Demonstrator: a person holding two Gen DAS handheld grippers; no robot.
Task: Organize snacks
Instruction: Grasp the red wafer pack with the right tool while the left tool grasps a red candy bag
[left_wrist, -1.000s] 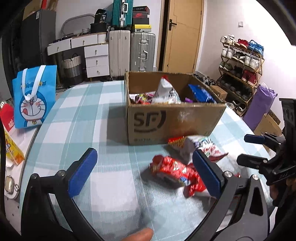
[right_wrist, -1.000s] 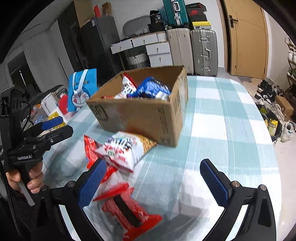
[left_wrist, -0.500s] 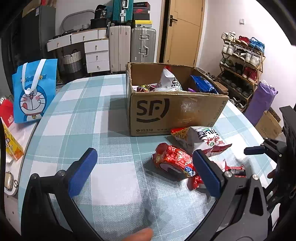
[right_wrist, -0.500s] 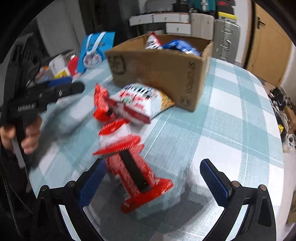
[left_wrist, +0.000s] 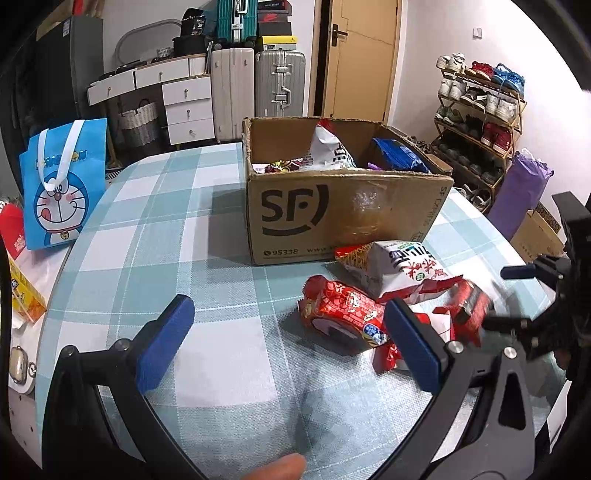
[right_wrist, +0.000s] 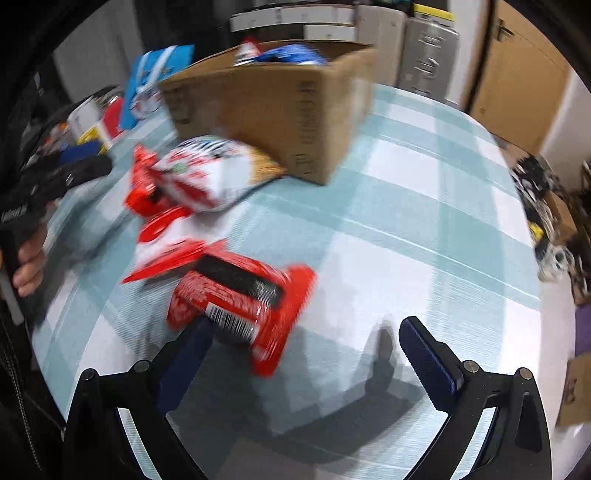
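Note:
A cardboard box (left_wrist: 347, 218) marked SF holds several snack bags and stands on the checked table; it also shows in the right wrist view (right_wrist: 273, 110). In front of it lie a white and red bag (left_wrist: 402, 269), a red bag (left_wrist: 340, 314) and a red packet with a black panel (right_wrist: 240, 295). My left gripper (left_wrist: 288, 343) is open and empty, left of the red bag. My right gripper (right_wrist: 306, 354) is open, low over the table, its left finger beside the red packet. The right wrist view is blurred.
A blue Doraemon bag (left_wrist: 59, 184) stands at the table's left edge, with small packets (left_wrist: 22, 299) beside it. Suitcases (left_wrist: 255, 81), drawers and a door are behind the table. A shoe rack (left_wrist: 476, 122) and purple bag (left_wrist: 521, 192) stand to the right.
My right gripper has dropped and swung towards the red packet, which now lies close by its left finger. My left gripper has eased back slightly; the box looks a little farther off.

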